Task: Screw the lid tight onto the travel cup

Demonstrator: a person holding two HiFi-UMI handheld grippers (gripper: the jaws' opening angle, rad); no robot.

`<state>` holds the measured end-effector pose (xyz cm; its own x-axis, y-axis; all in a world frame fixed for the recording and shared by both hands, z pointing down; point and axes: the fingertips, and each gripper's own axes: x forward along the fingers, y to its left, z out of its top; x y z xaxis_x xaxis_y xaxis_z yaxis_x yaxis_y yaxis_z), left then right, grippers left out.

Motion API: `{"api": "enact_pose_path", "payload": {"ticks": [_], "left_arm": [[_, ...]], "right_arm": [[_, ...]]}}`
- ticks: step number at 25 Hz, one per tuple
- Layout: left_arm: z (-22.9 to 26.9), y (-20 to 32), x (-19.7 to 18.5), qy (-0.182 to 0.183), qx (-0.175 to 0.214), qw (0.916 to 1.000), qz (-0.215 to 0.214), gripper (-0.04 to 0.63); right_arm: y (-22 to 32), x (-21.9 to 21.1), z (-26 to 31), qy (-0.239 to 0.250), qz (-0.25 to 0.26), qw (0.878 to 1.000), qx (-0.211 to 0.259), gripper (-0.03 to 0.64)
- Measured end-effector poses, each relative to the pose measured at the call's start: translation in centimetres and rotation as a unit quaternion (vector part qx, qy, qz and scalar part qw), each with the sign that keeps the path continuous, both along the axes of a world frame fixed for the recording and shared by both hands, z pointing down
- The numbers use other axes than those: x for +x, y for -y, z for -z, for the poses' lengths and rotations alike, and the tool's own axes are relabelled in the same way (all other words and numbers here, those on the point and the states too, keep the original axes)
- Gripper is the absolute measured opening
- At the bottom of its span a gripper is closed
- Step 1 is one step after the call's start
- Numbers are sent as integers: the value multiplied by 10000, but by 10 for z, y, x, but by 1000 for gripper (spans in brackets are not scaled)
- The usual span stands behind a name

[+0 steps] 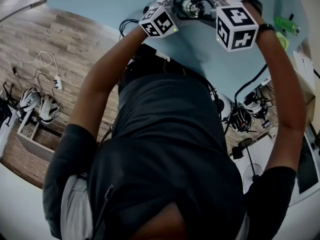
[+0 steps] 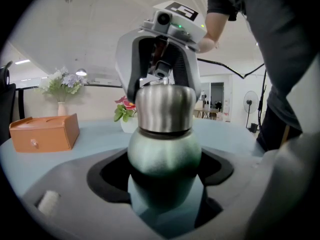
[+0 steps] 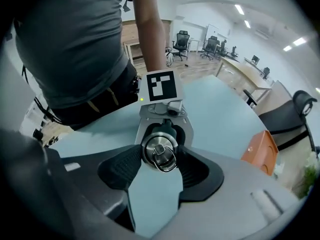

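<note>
The travel cup [image 2: 165, 154] has a green body and stands upright between the black pads of my left gripper [image 2: 165, 194], which is shut on its lower part. Its steel lid [image 2: 165, 106] sits on top. My right gripper [image 3: 160, 159] comes down from above, and its ribbed pads [image 3: 127, 164] press both sides of the lid [image 3: 160, 151], whose ring handle faces the camera. In the head view both marker cubes meet over the table, with the shiny lid [image 1: 194, 6] between them.
The light blue table [image 1: 100, 4] also carries an orange box [image 2: 46, 132], a vase of pale flowers [image 2: 61, 91] and a pot of pink flowers [image 2: 125, 111]. Green items [image 1: 287, 24] lie at its far right. Cables and gear lie on the wooden floor.
</note>
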<state>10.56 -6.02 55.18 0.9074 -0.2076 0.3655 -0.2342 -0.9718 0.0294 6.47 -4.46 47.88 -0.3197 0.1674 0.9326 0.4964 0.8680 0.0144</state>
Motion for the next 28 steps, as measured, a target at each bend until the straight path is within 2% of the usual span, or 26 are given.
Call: {"api": "enact_pose_path", "payload": {"ticks": [2, 5, 7, 8, 9, 10, 13, 15, 16, 17, 18, 19, 28], "left_arm": [[-1, -1, 1, 3, -2, 10000, -4, 431], [1, -2, 0, -1, 17, 10000, -9, 431], [1, -2, 0, 0, 23, 10000, -13, 430], [1, -2, 0, 1, 22, 10000, -14, 431], [1, -2, 0, 4, 21, 10000, -12, 431], [1, -2, -1, 7, 21, 10000, -7, 430], [1, -1, -2, 18, 28, 10000, 33, 430], [1, -1, -1, 25, 33, 10000, 55, 430], [2, -2, -1, 24, 35, 10000, 58, 430], [2, -2, -1, 22, 36, 10000, 58, 430], [2, -2, -1, 21, 38, 10000, 57, 430], [3, -2, -1, 22, 40, 10000, 58, 430], [1, -2, -2, 30, 39, 10000, 57, 430]], "right_arm": [[0, 0, -1, 133, -386, 9992, -39, 229], [0, 0, 0, 429, -1343, 9900, 30, 229], [2, -1, 0, 687, -2237, 9722, 103, 229], [3, -1, 0, 841, -2795, 9564, 98, 229], [5, -1, 1, 1009, -3414, 9345, 57, 229], [8, -1, 2, 1183, -4047, 9068, 15, 229], [16, -1, 8, 1640, -5551, 8152, 219, 229], [17, 1, 9, 1899, -6253, 7558, 425, 229], [17, 2, 9, 1987, -6500, 7318, 493, 229], [17, 3, 10, 2039, -6673, 7143, 540, 229], [17, 4, 10, 2066, -6772, 7039, 575, 229], [17, 4, 10, 2076, -6811, 6996, 596, 229], [17, 3, 9, 2032, -6761, 7059, 582, 229]]}}
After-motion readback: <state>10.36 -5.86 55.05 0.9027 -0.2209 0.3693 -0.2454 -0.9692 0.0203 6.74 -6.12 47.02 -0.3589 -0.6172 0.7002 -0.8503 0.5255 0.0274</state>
